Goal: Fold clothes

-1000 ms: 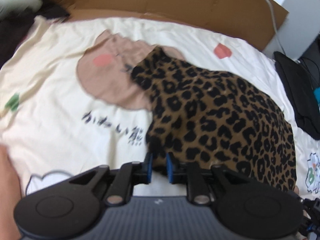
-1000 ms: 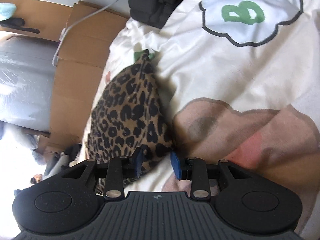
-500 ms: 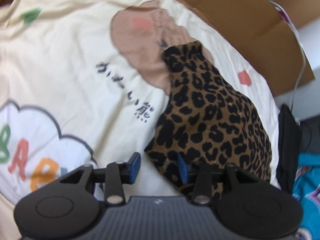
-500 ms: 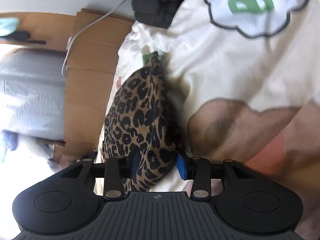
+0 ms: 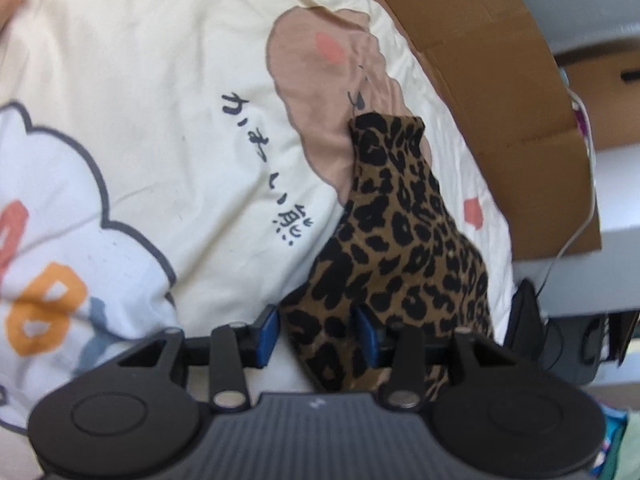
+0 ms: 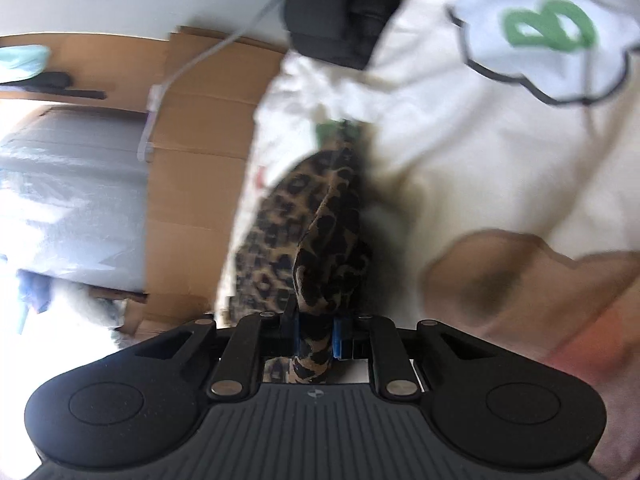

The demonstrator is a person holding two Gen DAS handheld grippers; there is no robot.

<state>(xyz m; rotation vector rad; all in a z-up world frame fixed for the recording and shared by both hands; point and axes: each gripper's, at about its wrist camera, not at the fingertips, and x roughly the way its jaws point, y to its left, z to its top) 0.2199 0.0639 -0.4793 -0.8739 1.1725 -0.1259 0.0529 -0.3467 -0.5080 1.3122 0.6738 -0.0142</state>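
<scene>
A leopard-print garment lies bunched on a cream bed cover printed with cartoon figures. In the left wrist view its near corner sits between the blue pads of my left gripper, whose jaws stand wide apart. In the right wrist view, which is blurred, another part of the leopard-print garment rises in a narrow ridge from the cover. My right gripper is shut on that end, with cloth pinched between its pads.
Cardboard sheets line the far side of the bed, also as cardboard in the right view. A white cable hangs over them. A black garment lies at the cover's edge.
My left gripper went from shut to open and swung along the garment's edge. My right gripper closed on the leopard cloth and the cloth has drawn up into a ridge.
</scene>
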